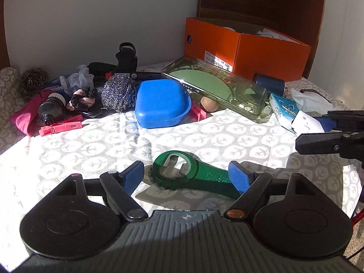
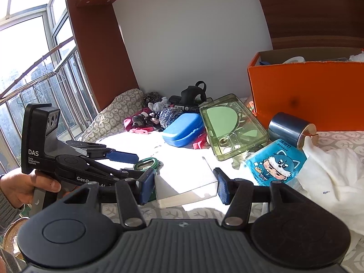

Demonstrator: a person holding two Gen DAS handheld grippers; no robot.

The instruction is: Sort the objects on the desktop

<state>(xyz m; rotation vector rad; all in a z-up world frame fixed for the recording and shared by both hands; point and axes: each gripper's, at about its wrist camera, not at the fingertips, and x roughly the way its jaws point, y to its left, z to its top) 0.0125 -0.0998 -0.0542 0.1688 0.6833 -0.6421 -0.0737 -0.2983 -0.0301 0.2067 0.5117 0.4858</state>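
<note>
Left gripper (image 1: 186, 175) jaws apart, one green bottle opener (image 1: 191, 174) between. Right gripper (image 2: 183, 185) jaws apart around one white box (image 2: 182, 182). Beyond: two steel scourers (image 1: 118, 92).

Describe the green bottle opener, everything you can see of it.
The green bottle opener looks like translucent dark-green plastic with a round head holding a metal insert, and a flat handle with raised lettering. It lies flat on the leaf-patterned cloth, half in shadow, head pointing left. It sits between the open left tongs; the right blue pad overlaps the handle's end, contact unclear. In the right wrist view only its head shows.
</note>
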